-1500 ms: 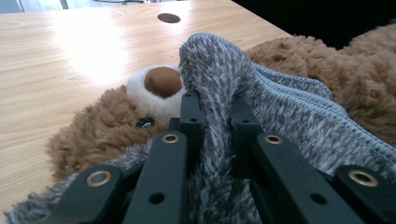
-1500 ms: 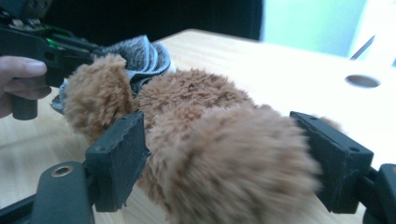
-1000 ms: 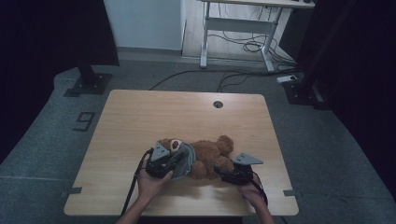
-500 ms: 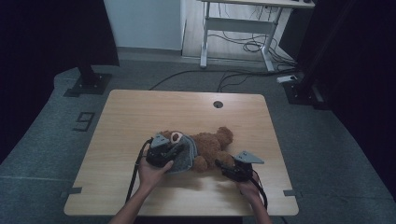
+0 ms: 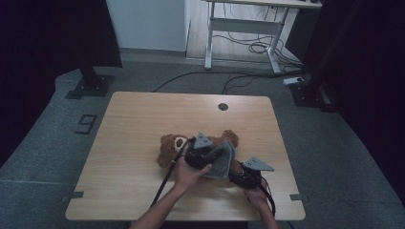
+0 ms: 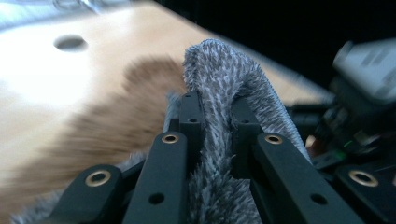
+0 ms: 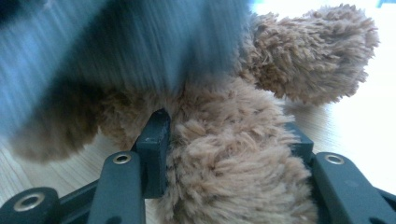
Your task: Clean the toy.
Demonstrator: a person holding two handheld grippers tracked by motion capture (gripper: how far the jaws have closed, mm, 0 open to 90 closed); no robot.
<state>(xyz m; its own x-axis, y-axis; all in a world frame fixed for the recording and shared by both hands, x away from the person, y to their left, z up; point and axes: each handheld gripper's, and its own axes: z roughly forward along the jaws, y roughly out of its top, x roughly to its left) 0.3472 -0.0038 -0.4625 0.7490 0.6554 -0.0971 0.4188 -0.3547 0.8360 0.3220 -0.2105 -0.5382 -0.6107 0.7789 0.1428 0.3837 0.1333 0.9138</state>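
Lying on the desk (image 5: 124, 143) right of its middle and toward the near edge, the bear (image 5: 173, 147) has its head to the left and a foot up at the far right. The left tool (image 5: 203, 155) sits over the bear's middle, its jaws pressed together on a fold of grey cloth (image 5: 222, 162) that drapes across the body. In the left gripper view the left tool (image 6: 214, 116) pinches that cloth (image 6: 224, 74) tightly, the fuzzy grey fabric rising in a ridge between and above the two black jaws, with the brown bear (image 6: 112, 126) blurred to the left behind them and the desk (image 6: 42, 70) beyond.

The right tool (image 5: 239, 180) lies near the desk's near right part, just right of the cloth, pointing at the bear's lower end. In the right gripper view the right tool (image 7: 224, 140) has its jaws on either side of a thick brown limb of the bear (image 7: 233, 158), and they have just been closing; both pads press into the fur. Another furry limb sticks out at the upper right, and the cloth (image 7: 116, 42) is a blurred grey-blue mass across the upper left. The desk (image 7: 355, 121) shows pale at the right.
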